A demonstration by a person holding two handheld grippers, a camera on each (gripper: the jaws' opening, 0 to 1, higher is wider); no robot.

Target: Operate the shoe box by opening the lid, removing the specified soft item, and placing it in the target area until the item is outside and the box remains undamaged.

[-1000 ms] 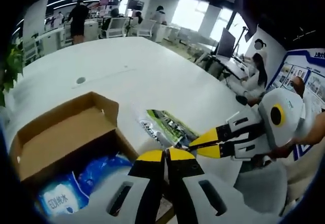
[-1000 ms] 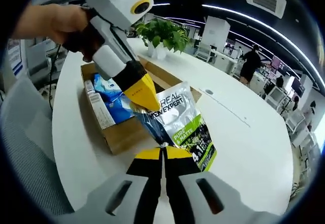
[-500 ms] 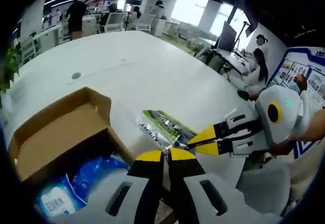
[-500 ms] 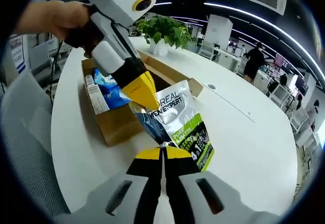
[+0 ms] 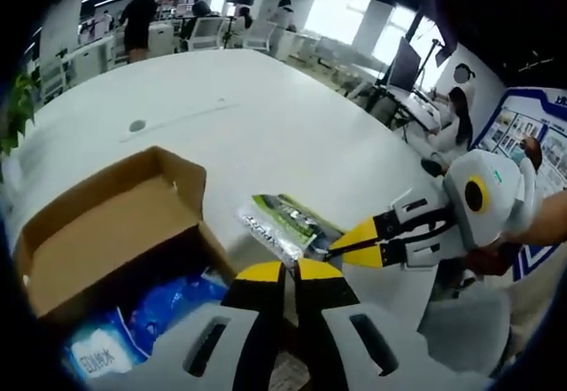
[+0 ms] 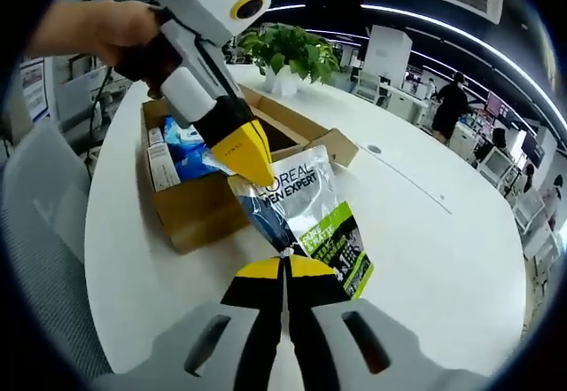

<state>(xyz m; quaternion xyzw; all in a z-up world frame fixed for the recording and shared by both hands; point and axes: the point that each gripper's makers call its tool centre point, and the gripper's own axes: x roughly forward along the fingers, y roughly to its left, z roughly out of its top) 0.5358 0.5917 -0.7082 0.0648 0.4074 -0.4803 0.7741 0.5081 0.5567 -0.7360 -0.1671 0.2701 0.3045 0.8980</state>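
An open cardboard shoe box (image 6: 202, 209) stands on the white table (image 6: 425, 258), its lid flap (image 5: 106, 231) folded back. Inside lie a blue wipes pack (image 6: 189, 148), also seen as the blue wipes pack (image 5: 164, 309), and a white tube (image 6: 159, 166). A silver, green and black pouch (image 6: 306, 218) hangs outside the box, stretched between both grippers. My right gripper (image 6: 285, 264) is shut on its lower edge. My left gripper (image 6: 252, 171), held by a hand, pinches its upper edge. In the left gripper view, my left gripper (image 5: 289, 271) is shut beside the pouch (image 5: 282, 225), with the right gripper (image 5: 337, 247) on its far corner.
A potted plant (image 6: 285, 52) stands past the box. A grey chair (image 6: 44, 258) sits at the table's near edge. People sit at desks (image 5: 447, 125) and stand farther back (image 5: 137, 23). Bare tabletop (image 5: 221, 116) stretches beyond the box.
Both grippers keep their hold on the pouch. The pouch and both hands have drifted only slightly beside the box; the views shifted a little with them.
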